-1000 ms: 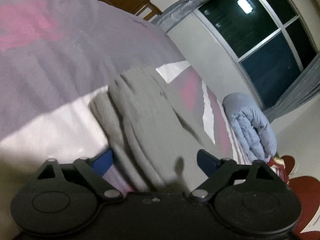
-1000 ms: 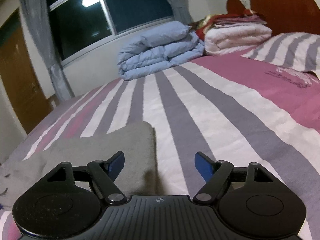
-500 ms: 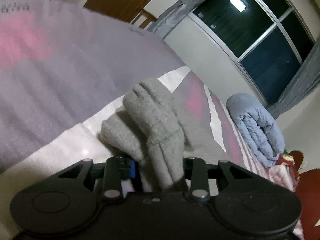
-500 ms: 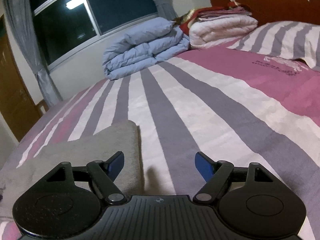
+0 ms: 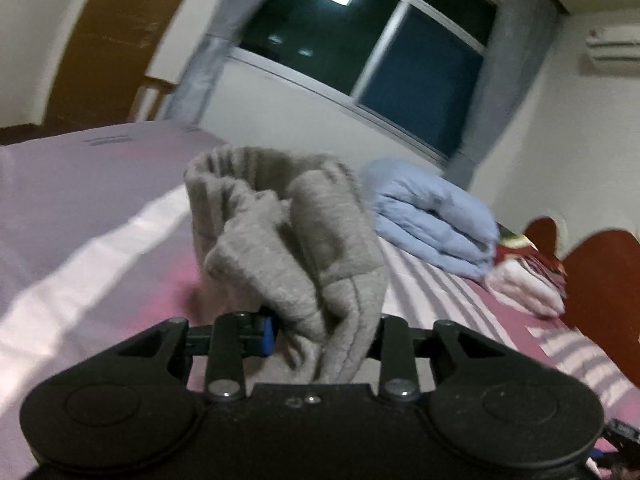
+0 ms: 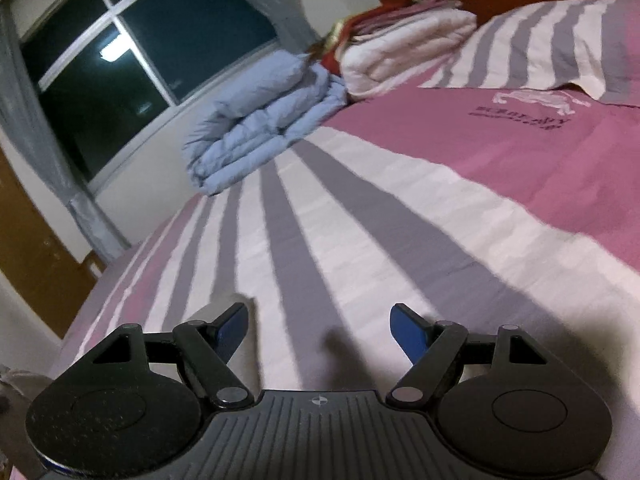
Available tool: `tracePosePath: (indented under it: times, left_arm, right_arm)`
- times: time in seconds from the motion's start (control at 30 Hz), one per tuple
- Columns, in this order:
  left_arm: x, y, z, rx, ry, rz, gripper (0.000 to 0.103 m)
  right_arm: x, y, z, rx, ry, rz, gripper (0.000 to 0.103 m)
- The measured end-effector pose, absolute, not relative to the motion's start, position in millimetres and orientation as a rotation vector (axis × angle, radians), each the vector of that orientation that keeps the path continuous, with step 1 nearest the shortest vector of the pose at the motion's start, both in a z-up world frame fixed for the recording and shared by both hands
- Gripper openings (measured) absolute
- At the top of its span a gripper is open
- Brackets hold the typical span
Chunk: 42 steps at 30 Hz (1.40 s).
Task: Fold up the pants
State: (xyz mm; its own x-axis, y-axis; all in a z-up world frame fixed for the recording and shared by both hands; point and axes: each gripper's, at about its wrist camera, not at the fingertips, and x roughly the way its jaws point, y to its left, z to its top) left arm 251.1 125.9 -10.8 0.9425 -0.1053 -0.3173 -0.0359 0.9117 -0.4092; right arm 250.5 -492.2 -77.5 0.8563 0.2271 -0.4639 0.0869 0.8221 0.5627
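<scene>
My left gripper (image 5: 320,330) is clamped on the bunched grey fleece pants (image 5: 288,240), which stand up from my fingers above the pink, grey and white striped bedspread (image 6: 400,216). Their ribbed band points away toward the dark window (image 5: 360,40). My right gripper (image 6: 318,330) is spread wide with nothing between its 2 fingers.

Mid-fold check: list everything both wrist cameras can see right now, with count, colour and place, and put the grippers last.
pants: one, grey, bunched and lifted above the bed, clamped in the left gripper
bed cover: one, pink, white and grey striped, spread under both grippers
duvet: one, light blue, folded, far edge of the bed under the window
blankets: a stack, white with red and pink layers on top, beside the duvet by the headboard
pillow: one, striped, near the headboard
window: one, dark, grey curtains each side
left gripper: black, fingers shut on the pants
right gripper: black, blue fingers open, nothing between them
</scene>
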Motion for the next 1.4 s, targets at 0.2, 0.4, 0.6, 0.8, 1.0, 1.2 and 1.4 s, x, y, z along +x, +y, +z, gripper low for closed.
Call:
tracePosePath:
  times: [0.2,0.4,0.6,0.8,1.0,1.2,1.4]
  left_arm:
    - [267.4,29.2,-13.0,-0.299,0.361,-0.170,0.023]
    - [289.2,-78.5,-36.1,-0.164,0.460,-0.317,0.022]
    - [283.8,-128.3,-61.7,-0.093,0.500,-0.369,0.022]
    - [281.3,-136.5,-66.2,-0.096,0.488,-0.365,0.098]
    - [278.9,-102.7,-54.9,-0.128,0.467,-0.316,0.097]
    - [260.1,-20.7,-51.0,-0.103,0.456,-0.164,0.097]
    - [243.6,61.9,-60.0,-0.166,0.468,-0.002,0.097]
  right_arm:
    - [263.7,-504.8,-70.9,0.458,0.598,0.143,0.078]
    - [240.3,-500.0,-77.8,0.354,0.577,0.181,0.078]
    - [229.1,-521.2,-84.8,0.384,0.572,0.148,0.078]
    - [224.6,-531.9,-89.9,0.438,0.597,0.137,0.078]
    - [217.4,-523.0,-87.4,0.468,0.595,0.150,0.078]
    - [213.0,-497.8,-78.3,0.572,0.569,0.267,0.078]
    - [228.1,-457.1,-73.4,0.732,0.582,0.429,0.078]
